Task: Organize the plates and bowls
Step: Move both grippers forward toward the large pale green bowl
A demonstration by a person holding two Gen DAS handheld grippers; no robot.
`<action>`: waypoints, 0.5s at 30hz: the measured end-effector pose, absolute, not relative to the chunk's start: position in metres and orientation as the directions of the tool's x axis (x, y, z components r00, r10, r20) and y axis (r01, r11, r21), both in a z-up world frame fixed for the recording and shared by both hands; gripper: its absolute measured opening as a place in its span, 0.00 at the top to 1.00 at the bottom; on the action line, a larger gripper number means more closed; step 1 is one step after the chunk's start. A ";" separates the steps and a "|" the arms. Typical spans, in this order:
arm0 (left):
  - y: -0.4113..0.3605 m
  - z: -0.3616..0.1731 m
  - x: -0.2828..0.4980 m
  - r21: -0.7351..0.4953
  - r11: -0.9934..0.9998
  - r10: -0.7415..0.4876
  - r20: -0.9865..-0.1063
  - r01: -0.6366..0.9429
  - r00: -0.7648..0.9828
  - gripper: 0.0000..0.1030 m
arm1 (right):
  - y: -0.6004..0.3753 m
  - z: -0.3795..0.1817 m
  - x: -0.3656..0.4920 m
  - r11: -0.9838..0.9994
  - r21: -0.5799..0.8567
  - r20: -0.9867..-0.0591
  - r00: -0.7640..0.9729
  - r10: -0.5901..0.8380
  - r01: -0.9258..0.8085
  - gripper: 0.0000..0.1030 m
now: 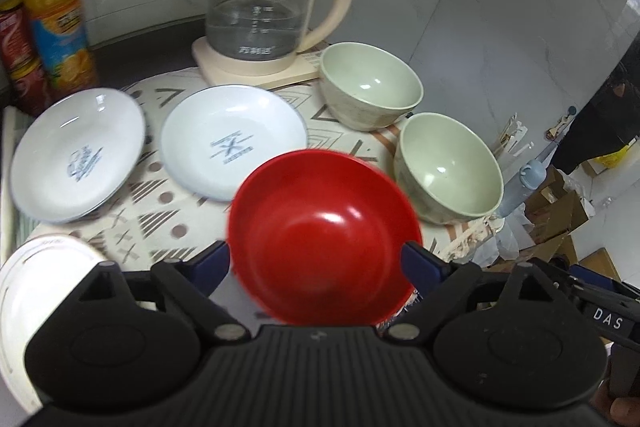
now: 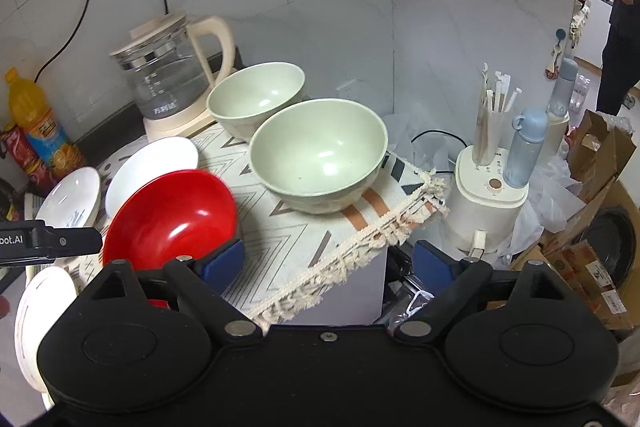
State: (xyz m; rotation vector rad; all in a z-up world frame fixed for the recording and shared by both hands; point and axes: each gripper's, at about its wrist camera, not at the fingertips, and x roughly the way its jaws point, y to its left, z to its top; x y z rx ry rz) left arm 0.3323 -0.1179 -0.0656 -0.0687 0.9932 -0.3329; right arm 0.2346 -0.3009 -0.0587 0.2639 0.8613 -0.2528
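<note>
A small red bowl (image 1: 324,239) tilts toward me between the blue pads (image 1: 216,261) of my left gripper (image 1: 318,259), which touch its two sides. The bowl's rim (image 2: 172,219) is blurred in the right wrist view. Two white plates (image 1: 78,155) (image 1: 234,143) lie side by side on the patterned cloth (image 1: 160,199) behind it. Two pale green bowls (image 2: 256,95) (image 2: 320,155) stand upright at the right. My right gripper (image 2: 328,261) hangs open over the cloth's fringed front corner (image 2: 360,243), with nothing between its fingers.
A glass kettle (image 1: 260,7) stands at the back, with an orange drink bottle (image 1: 56,7) and a red can (image 1: 20,59) to its left. Another white dish (image 1: 36,287) lies near left. Beyond the table's right edge are a white appliance (image 2: 488,203), boxes (image 2: 600,267) and a standing person (image 2: 620,7).
</note>
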 end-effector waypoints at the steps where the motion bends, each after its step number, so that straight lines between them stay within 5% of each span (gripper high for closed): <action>1: -0.123 -0.066 0.336 -0.210 0.946 -0.310 -0.809 0.248 0.500 0.14 | -0.304 -0.060 0.238 0.937 0.132 -0.771 0.627 -0.109 0.324 0.16; 15: -0.195 -0.082 0.401 -0.237 0.935 -0.335 -0.832 0.263 0.443 0.37 | -0.355 -0.090 0.303 0.935 0.188 -0.794 0.607 -0.036 0.302 0.29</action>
